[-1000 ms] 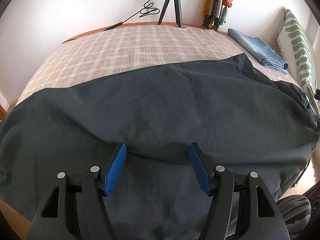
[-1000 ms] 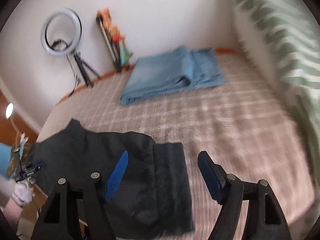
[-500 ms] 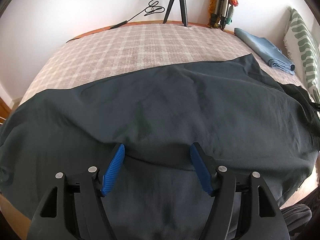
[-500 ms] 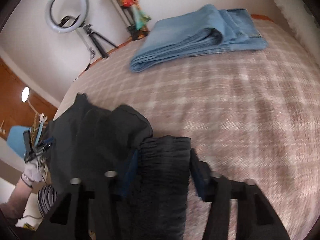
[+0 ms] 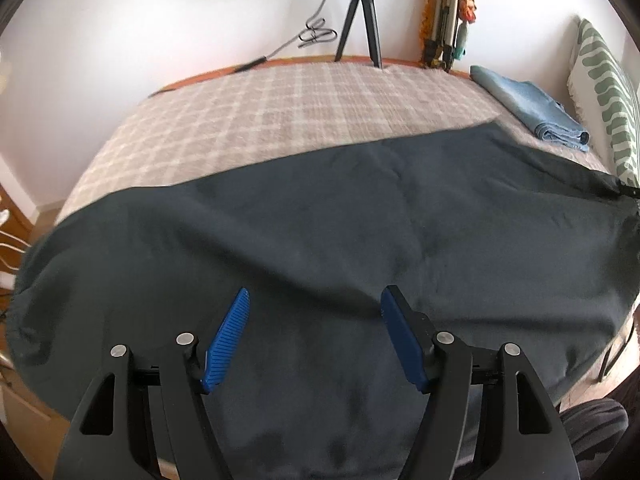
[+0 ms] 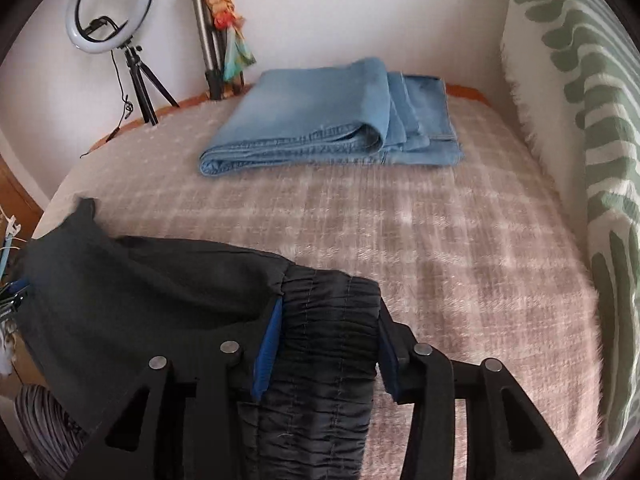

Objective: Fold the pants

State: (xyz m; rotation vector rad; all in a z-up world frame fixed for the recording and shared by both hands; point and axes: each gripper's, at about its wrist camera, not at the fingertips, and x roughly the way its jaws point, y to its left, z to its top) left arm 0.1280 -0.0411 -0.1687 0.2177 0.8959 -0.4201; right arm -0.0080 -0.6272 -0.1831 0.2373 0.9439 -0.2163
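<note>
Dark grey pants (image 5: 360, 220) lie spread lengthwise across the bed. My left gripper (image 5: 316, 292) hovers open just over the near part of the cloth, and nothing sits between its blue pads (image 5: 226, 340). In the right wrist view the pants (image 6: 140, 288) end in a gathered elastic waistband (image 6: 328, 360). My right gripper (image 6: 329, 306) is shut on that waistband, with a pad pressing on each side of it. The cloth behind the band is slightly lifted and bunched.
Folded blue jeans (image 6: 320, 120) lie at the far side of the plaid bed cover (image 6: 440, 220). A green-and-white pillow (image 6: 592, 160) lines the right edge. A ring light on a tripod (image 6: 108, 4) stands by the wall. A striped knee (image 5: 592, 428) is at the near edge.
My right gripper came down over the waistband and closed on it; a second ago it stood open above the cloth. The left gripper stayed open in almost the same place.
</note>
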